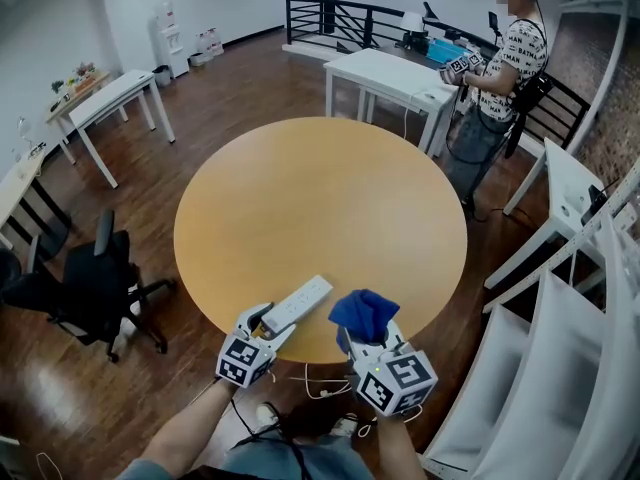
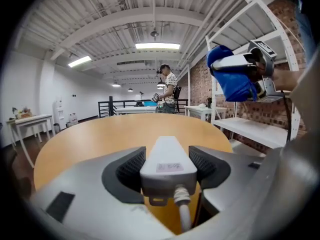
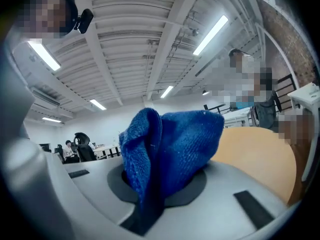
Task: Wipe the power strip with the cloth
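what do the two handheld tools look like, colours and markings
Both the left tool and the right tool have pale grey plastic bodies with broad curved jaws lined with dark textured pads. Each carries a white cube printed with black square markers, and small black rectangular patches sit on the grey shells.

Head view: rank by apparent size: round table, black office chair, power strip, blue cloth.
1. round table
2. black office chair
3. power strip and blue cloth: look about alike, the strip longer, the cloth bulkier, so not ranked against each other.
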Demonstrator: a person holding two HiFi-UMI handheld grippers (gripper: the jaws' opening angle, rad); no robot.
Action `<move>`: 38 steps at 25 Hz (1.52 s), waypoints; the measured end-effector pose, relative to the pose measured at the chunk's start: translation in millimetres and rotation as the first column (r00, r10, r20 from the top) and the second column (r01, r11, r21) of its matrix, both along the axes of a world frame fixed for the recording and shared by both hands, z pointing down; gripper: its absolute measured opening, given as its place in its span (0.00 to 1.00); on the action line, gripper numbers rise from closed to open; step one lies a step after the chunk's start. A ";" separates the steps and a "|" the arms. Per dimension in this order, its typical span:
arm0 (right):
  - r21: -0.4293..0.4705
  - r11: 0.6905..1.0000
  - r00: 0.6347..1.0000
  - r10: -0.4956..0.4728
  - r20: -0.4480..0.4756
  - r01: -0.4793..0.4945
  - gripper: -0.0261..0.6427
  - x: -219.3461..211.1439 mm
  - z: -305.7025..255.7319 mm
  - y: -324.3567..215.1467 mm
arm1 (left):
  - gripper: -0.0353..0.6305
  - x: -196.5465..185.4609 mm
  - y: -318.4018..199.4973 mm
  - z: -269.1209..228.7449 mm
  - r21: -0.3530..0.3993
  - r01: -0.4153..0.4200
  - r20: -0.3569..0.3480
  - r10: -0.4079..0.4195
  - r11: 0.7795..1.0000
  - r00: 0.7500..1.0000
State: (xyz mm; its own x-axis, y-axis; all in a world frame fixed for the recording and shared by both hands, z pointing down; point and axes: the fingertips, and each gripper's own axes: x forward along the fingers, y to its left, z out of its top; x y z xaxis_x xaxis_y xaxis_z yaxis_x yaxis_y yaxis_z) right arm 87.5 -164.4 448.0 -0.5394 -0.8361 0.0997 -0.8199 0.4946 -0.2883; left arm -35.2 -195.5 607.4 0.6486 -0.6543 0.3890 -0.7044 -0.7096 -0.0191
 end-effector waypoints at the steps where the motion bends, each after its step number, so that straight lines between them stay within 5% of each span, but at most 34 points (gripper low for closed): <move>1: -0.008 1.000 1.000 0.001 0.006 -0.001 0.12 -1.0 5.0 2.0 | 0.48 -1.2 0.5 5.9 -0.009 0.001 0.009 -0.001 1.000 1.000; 5: -0.041 0.999 1.000 -0.002 0.020 0.003 0.12 -5.9 20.7 7.3 | 0.48 -4.3 2.8 33.6 -0.050 -0.004 0.067 0.007 0.999 0.998; 12: -0.017 1.000 0.999 -0.021 -0.024 0.021 0.12 -14.3 23.8 5.2 | 0.49 -10.7 -7.5 25.2 -0.028 0.030 0.022 -0.030 0.999 0.999; 15: 0.007 0.999 0.999 -0.035 -0.035 0.035 0.12 -18.9 20.8 4.2 | 0.45 -10.5 -13.6 -5.3 0.029 0.041 -0.024 -0.040 0.999 0.999; 18: 0.058 0.997 0.997 -0.050 -0.066 0.053 0.12 -25.7 8.5 2.4 | 0.25 -4.7 -13.1 -56.1 0.129 0.033 -0.104 -0.019 0.991 0.994; 24: 0.153 0.984 0.994 -0.084 -0.070 0.094 0.12 -39.0 -29.7 0.7 | 0.08 13.7 2.3 -162.7 0.285 0.018 -0.223 0.048 0.958 0.974; 29: 0.245 0.964 0.994 -0.101 -0.038 0.107 0.12 -48.8 -64.9 3.5 | 0.07 17.4 18.8 -221.6 0.365 0.013 -0.297 0.103 0.931 0.949; 38: 0.278 0.955 0.993 -0.079 -0.092 0.102 0.11 -56.2 -74.9 4.2 | 0.07 14.8 21.8 -233.1 0.365 0.037 -0.291 0.077 0.930 0.954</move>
